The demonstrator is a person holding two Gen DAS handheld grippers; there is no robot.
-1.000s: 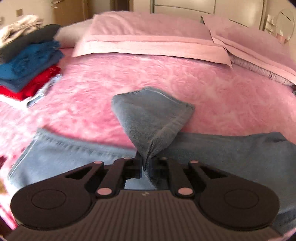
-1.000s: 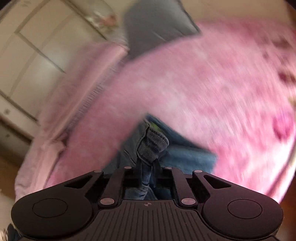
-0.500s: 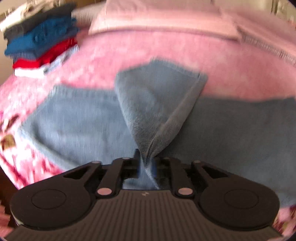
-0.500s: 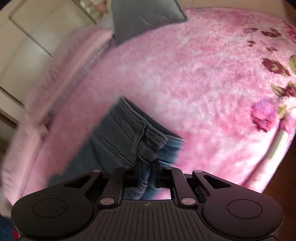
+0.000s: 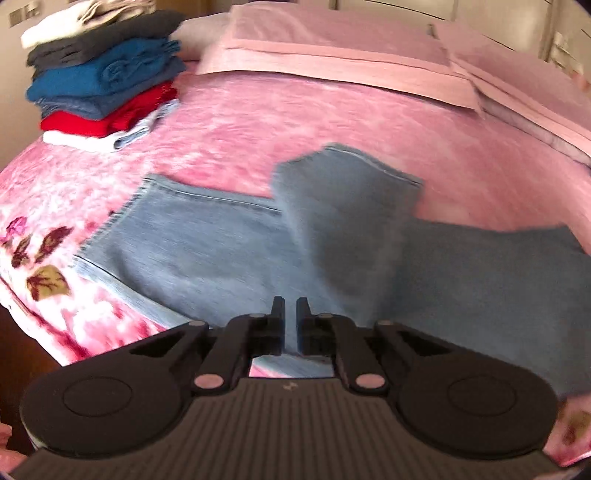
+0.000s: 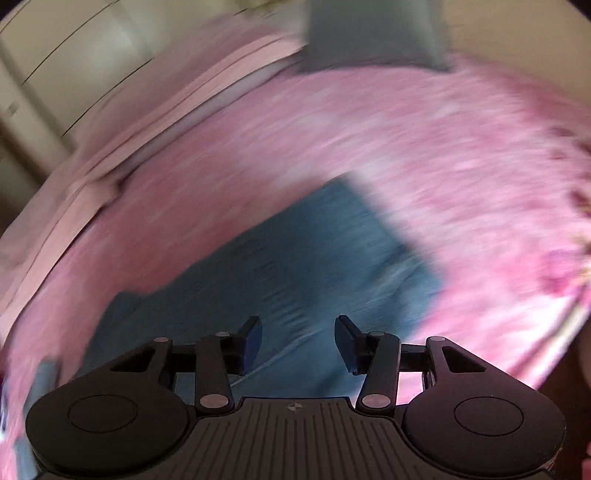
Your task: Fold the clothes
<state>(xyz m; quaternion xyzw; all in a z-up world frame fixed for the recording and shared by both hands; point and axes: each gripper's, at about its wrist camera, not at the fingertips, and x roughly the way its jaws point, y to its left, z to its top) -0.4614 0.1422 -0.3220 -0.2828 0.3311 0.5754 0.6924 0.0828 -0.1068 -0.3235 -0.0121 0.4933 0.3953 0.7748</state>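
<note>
Blue jeans [image 5: 229,254] lie on the pink bedspread [image 5: 280,118]. One leg end [image 5: 343,206] lies folded over the rest, its hem toward the pillows. My left gripper [image 5: 290,310] sits just above the jeans with its jaws a narrow gap apart and nothing between them. In the blurred right wrist view the jeans [image 6: 295,266] lie flat under my right gripper [image 6: 298,332], which is wide open and empty.
A stack of folded clothes [image 5: 103,74] in white, grey, blue and red sits at the bed's far left. Pink pillows [image 5: 332,48] line the headboard. A grey cushion [image 6: 369,33] lies at the far end in the right wrist view. The bed's edge [image 5: 44,317] drops off at lower left.
Both grippers have let go of the jeans. The left jaws parted slightly and the folded leg dropped flat. The right jaws opened wide and released the waistband, with the camera swinging.
</note>
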